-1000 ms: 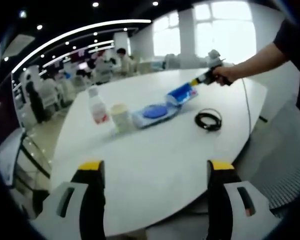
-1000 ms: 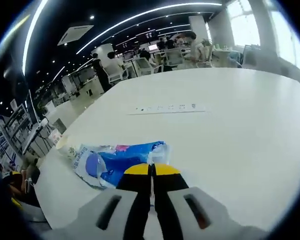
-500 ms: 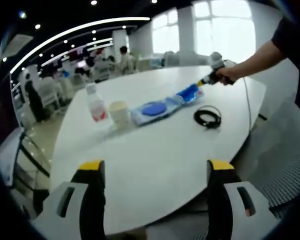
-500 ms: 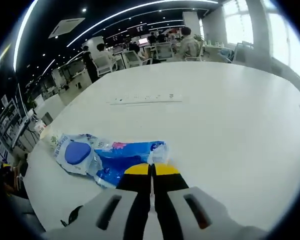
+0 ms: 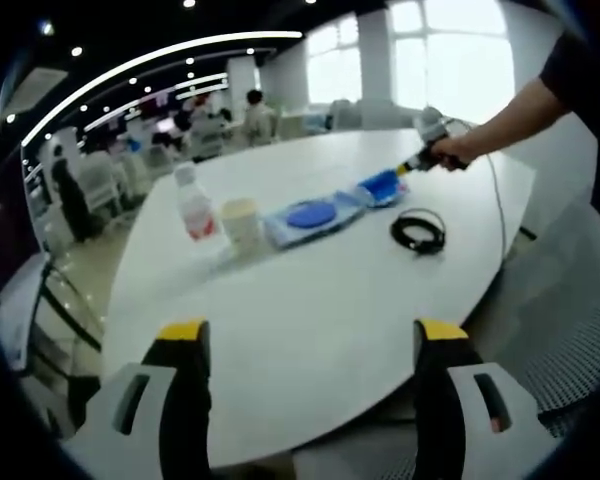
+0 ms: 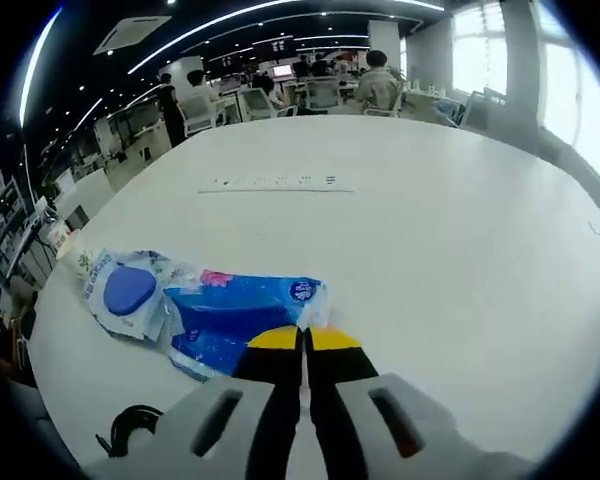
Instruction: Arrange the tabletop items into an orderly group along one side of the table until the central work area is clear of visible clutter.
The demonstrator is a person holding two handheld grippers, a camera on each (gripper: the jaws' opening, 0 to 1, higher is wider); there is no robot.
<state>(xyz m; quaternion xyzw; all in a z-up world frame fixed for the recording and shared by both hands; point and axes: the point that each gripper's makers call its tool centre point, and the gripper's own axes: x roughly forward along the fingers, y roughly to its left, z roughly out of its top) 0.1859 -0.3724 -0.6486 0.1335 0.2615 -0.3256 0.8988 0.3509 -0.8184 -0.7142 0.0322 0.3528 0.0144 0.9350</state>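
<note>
The right gripper [image 6: 302, 338] is seen with its yellow-tipped jaws pressed together on the near edge of a blue plastic wet-wipes pack [image 6: 242, 322], whose crinkled film is pinched between them. Just beside that pack, and partly overlapped by it, lies a second pale wipes pack with a round blue lid [image 6: 128, 292]. A coiled black cable [image 6: 130, 432] is found near the lower edge, and a long white power strip [image 6: 277, 183] is set well apart, toward the middle of the white oval table [image 6: 460, 250].

The left gripper [image 5: 310, 335] is held with its jaws wide apart and nothing between them, above the near edge of the table [image 5: 310, 330].

The task is judged to be at an early stage: the items form a loose row along one side, yet the pinched pack is not yet set down and the cable lies apart from the row.

In the left gripper view a clear plastic bottle with a red label [image 5: 194, 210] and a cream-coloured cup [image 5: 242, 224] are shown beside the lidded pack [image 5: 310, 215], with the right gripper [image 5: 408, 166] held by a person's hand [image 5: 450, 150] at the blue pack [image 5: 382, 184], and the cable [image 5: 418, 232] near it. The power strip is made out in the right gripper view.
</note>
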